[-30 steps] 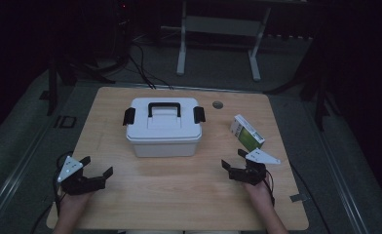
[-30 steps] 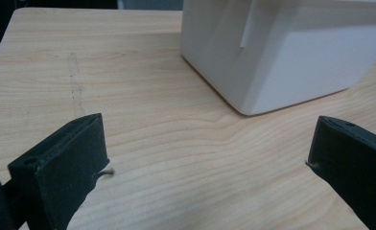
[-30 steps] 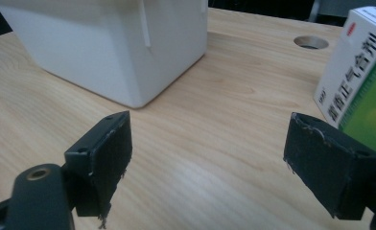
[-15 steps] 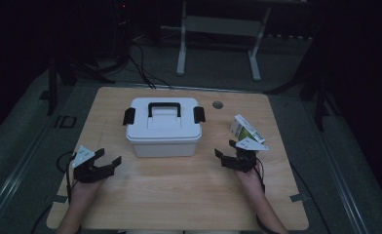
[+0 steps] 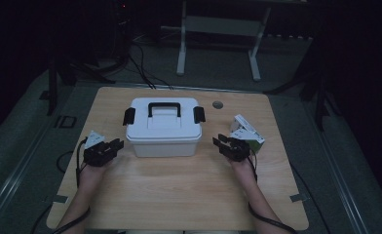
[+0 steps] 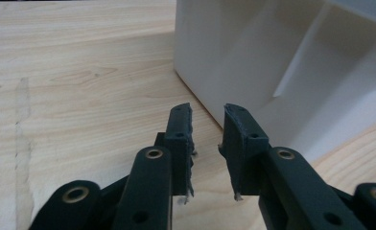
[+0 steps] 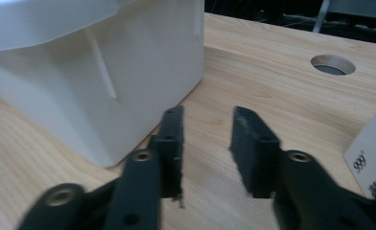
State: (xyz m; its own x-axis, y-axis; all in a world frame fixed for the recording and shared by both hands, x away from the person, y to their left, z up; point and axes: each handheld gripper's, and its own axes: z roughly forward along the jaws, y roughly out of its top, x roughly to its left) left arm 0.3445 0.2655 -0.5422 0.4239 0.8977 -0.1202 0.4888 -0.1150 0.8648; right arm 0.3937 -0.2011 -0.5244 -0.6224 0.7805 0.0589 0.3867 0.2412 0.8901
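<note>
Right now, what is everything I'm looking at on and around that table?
Storage box: one, white with a black handle and black side latches, lid on, middle of the table toward the far edge.
Small carton: one, white and green, right of the storage box, partly behind the right gripper.
Table: one, light wood, with a round hole near its far edge.
Metal stand: one, pale, on the floor beyond the table.
Cables: several, dark, on the floor at far left.
Left gripper: one, black, just left of the storage box, jaws a little apart with nothing between them; they have just been closing.
Right gripper: one, black, just right of the storage box, likewise.
</note>
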